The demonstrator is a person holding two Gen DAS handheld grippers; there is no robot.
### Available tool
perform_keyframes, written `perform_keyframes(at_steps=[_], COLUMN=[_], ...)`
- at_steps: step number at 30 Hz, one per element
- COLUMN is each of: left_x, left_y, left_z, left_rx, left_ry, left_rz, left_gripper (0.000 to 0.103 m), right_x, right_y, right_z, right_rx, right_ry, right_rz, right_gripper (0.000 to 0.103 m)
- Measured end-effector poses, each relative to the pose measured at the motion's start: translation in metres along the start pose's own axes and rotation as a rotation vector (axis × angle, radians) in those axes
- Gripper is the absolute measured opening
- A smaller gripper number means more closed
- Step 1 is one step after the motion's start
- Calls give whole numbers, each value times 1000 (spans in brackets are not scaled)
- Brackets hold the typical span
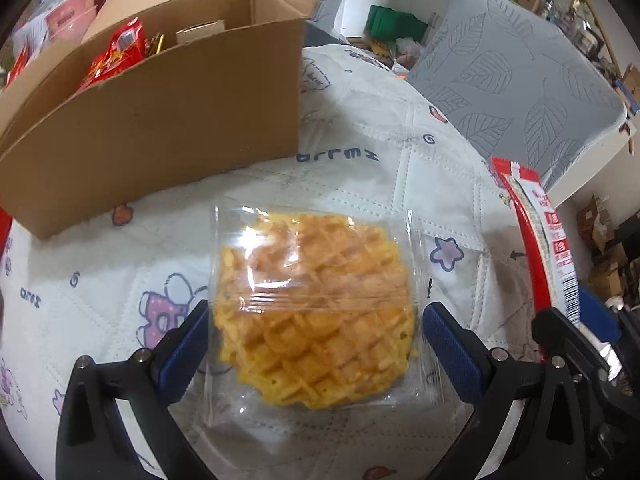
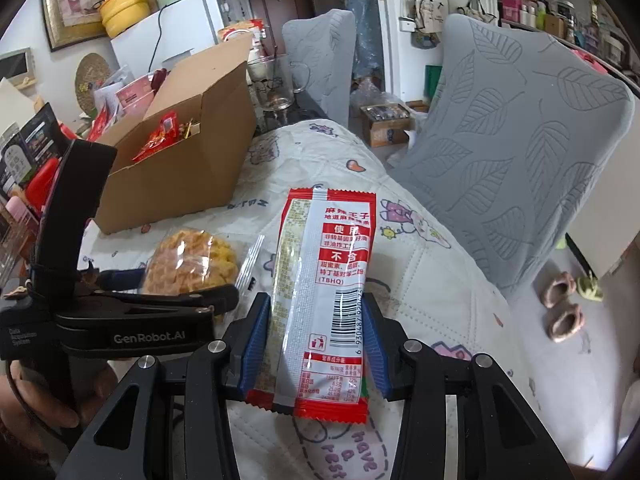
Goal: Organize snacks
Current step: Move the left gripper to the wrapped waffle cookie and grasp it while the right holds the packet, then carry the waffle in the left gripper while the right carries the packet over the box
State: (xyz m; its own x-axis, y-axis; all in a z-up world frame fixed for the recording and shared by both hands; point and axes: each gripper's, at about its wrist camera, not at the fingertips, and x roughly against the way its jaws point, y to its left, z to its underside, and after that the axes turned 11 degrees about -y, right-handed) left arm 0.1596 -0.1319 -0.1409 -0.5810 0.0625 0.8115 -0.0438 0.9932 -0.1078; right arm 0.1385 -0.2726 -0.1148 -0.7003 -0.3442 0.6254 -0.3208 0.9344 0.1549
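Cluttered little room, this one: shelves and bags along the walls, grey leaf-patterned chair covers (image 2: 520, 152) on the far right, and in the middle a white quilted cloth (image 1: 400, 184) printed with cartoon figures. On its far left stands a brown cardboard box (image 1: 160, 120), flaps up, with red snack bags (image 1: 120, 52) already inside.

Now the left gripper (image 1: 316, 352) sits low over the waffle (image 1: 316, 308), jaws spread as wide as they go, the blue pads on either side of the clear wrapper and not pressing it yet. The waffle lies flat on the cloth, just in front of the box. It looks like the pick-up step.

To do it well, I'd say bring the pads down level with the cake itself, not the loose film at the edges, which would only slip and crumple. Close gently: that golden grid looks crumbly, and a hard pinch could break it. Then lift clear of the box wall before swinging over.

Meanwhile the right gripper (image 2: 316, 344) has its jaws partly closed on a red and white sachet (image 2: 324, 292), gripped by its long edges low down, near the barcode, top end sticking forward over the cloth. Glossy, flat, thin and floppy, so I'd keep it well supported on the way to the box.
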Motion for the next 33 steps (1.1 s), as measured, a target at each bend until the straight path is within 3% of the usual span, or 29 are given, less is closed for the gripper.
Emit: perform_keyframes(at_steps=[5,10,14,17,33], left_x=[2,3,16,23,85], left_y=[-7,-5,-6,-9,12], left_z=[7,7,15,18,31], left_rx=[-35,-46,-76,-103,-57], left_ry=[-56,-58,-87,-104,-206], left_rz=[-26,-12,-1,2,-3], left_gripper=[103,103,84,80,79], right_x=[-1,-1,-2,-2,22], right_y=[0,0,0,-1,21], right_z=[1,2,3,3,7], right_rx=[-4,-9,-8,-12,19], right_ry=[4,7,7,7,-30], right_rz=[-3,-4,3,7,-41], right_gripper=[44,44,44,44,44])
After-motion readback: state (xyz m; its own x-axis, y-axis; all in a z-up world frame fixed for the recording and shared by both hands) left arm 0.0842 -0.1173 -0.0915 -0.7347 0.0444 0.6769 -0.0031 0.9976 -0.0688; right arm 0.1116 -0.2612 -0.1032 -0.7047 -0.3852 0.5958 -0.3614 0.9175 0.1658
